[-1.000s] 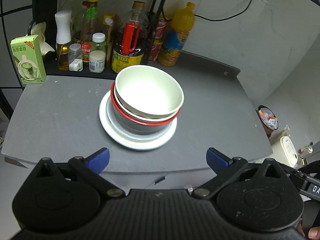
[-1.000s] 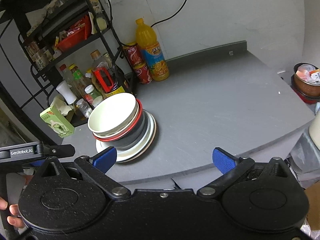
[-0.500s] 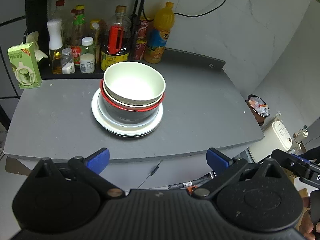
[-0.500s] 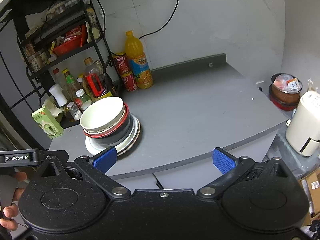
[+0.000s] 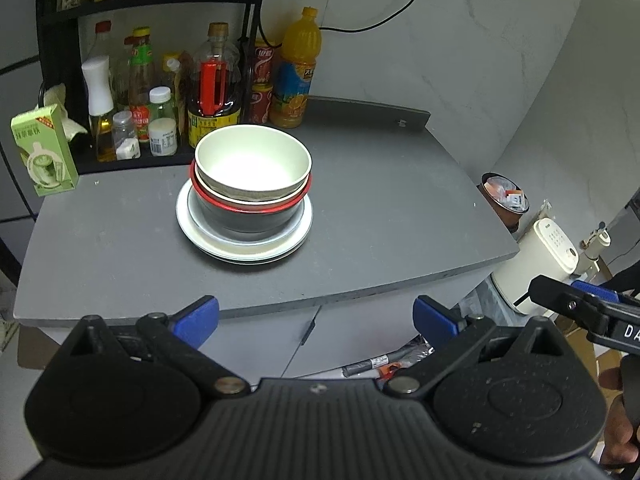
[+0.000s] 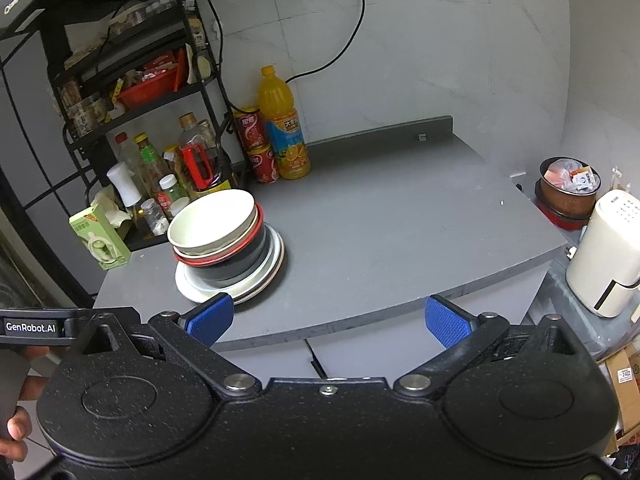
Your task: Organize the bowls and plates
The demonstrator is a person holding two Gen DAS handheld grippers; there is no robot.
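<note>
On the worktop [image 5: 120, 248], stacked bowls [image 5: 252, 184] look rigid, probably ceramic; grip rims. Both claws, left claw [image 5: 316, 316] and right claw [image 6: 326, 320], gape empty.

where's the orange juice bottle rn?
Orange juice bottle stands at the counter's back edge by the wall, just right of the stacked red cans, behind the bowl stack.
</note>
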